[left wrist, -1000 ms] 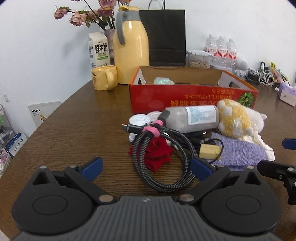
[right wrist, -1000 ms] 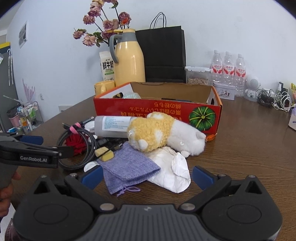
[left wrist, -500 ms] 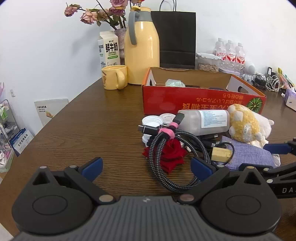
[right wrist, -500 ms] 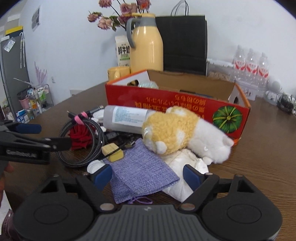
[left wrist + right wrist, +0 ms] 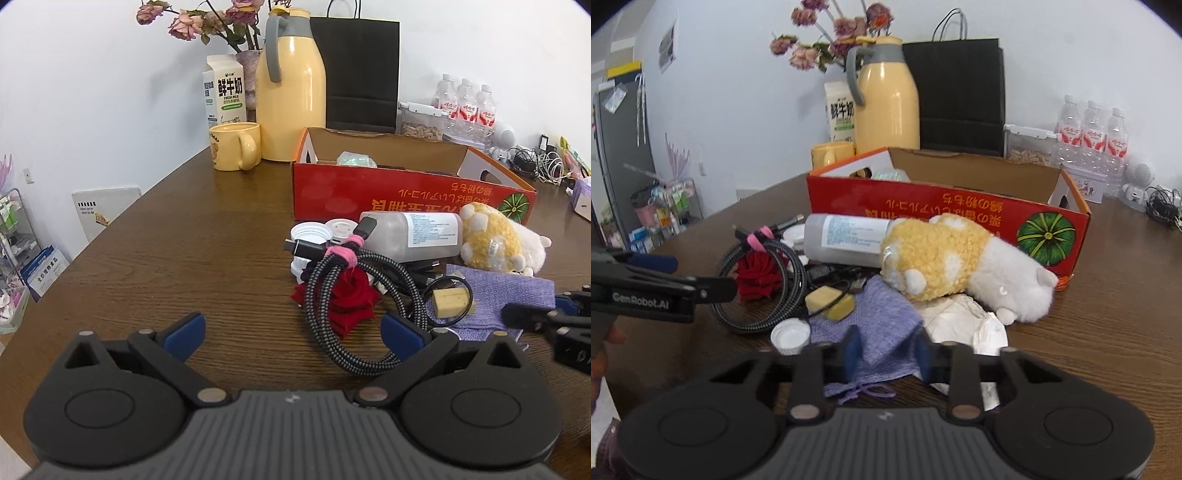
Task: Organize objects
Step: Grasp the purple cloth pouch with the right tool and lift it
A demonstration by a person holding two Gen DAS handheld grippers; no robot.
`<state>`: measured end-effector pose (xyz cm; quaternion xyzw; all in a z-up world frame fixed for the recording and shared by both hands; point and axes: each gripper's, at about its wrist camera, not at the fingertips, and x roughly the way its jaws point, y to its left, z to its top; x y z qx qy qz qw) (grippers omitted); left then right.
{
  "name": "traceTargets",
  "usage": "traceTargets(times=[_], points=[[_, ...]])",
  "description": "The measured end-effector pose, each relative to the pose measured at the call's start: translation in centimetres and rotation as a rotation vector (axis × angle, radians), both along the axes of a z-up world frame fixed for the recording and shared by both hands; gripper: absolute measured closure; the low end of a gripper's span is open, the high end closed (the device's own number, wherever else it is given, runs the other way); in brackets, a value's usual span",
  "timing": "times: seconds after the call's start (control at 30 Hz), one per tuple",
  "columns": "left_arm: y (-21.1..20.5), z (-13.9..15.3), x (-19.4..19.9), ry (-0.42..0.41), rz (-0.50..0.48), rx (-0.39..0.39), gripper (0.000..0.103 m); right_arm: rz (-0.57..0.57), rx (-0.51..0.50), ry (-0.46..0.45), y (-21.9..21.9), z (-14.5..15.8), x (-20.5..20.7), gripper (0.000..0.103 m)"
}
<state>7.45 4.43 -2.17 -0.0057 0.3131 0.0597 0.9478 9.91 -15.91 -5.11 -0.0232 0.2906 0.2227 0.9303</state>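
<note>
A pile lies before the red cardboard box: a coiled braided cable over a red fabric rose, a grey bottle, a yellow-and-white plush, a purple pouch. My left gripper is open, just short of the cable. My right gripper has its jaws narrowed around the pouch's near end; contact is unclear.
A yellow jug, yellow mug, milk carton, flowers and black bag stand behind the box. White caps, a small tan block and white cloth lie in the pile. Water bottles stand far right.
My right gripper has moved forward and down over the purple pouch and its jaws have narrowed from wide open. My left gripper has drifted left, staying open.
</note>
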Motion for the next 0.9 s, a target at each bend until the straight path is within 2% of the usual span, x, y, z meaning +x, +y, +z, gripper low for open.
traceTargets(times=[0.07, 0.17, 0.6, 0.9], points=[[-0.1, 0.0, -0.1, 0.003, 0.001, 0.001, 0.0, 0.005, 0.022, -0.008, -0.4, 0.2, -0.3, 0.094], [-0.3, 0.2, -0.2, 0.002, -0.002, 0.006, 0.0, 0.01, 0.053, -0.024, -0.9, 0.6, -0.9, 0.097], [-1.6, 0.0, 0.3, 0.023, -0.021, 0.008, 0.0, -0.063, 0.122, -0.123, -5.2, 3.5, -2.4, 0.098], [-3.3, -0.8, 2.3, 0.058, -0.004, -0.009, 0.0, -0.141, 0.13, -0.118, -7.5, 2.5, -1.0, 0.098]])
